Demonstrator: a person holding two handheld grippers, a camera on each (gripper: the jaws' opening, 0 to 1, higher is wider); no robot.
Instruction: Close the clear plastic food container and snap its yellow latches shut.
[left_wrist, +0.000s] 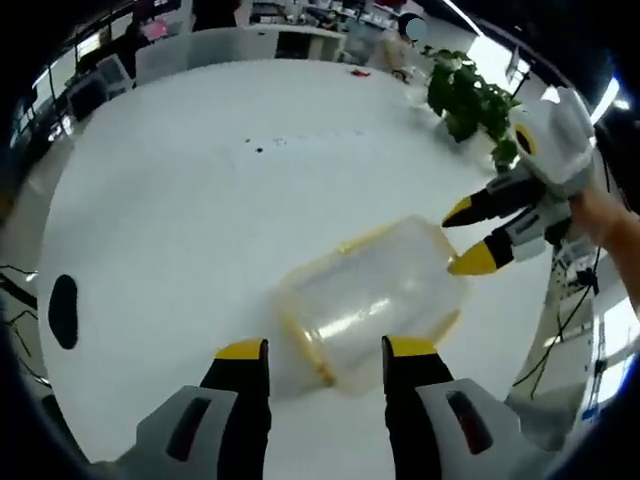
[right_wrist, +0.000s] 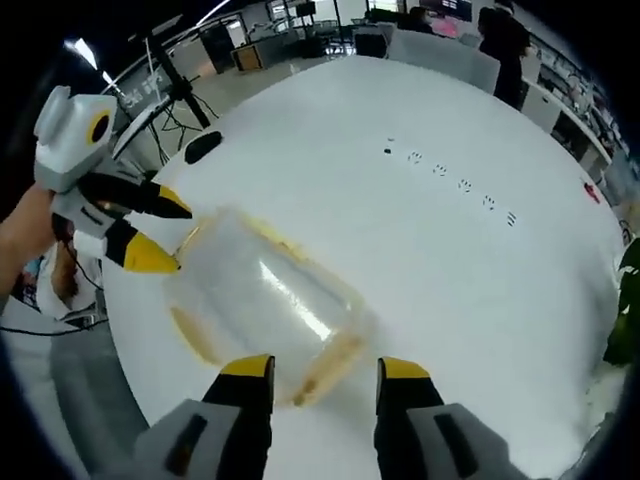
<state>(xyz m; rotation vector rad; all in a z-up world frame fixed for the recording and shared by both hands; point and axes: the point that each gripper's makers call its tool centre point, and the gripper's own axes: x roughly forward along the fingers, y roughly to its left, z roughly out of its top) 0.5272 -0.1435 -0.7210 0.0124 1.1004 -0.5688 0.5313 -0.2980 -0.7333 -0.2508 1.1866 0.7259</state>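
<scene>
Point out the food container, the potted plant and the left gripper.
food container (left_wrist: 375, 300): left gripper view, on its clear top.
potted plant (left_wrist: 468, 98): left gripper view, on its green leaves.
left gripper (right_wrist: 165, 235): right gripper view, midway between its yellow fingertips.

The container (left_wrist: 370, 305) lies on the table (left_wrist: 200, 200) just ahead of the left gripper (left_wrist: 325, 350), whose jaws stand apart. The right gripper (left_wrist: 465, 238) sits at the container's far right end, a plant (left_wrist: 470, 100) behind it.
</scene>
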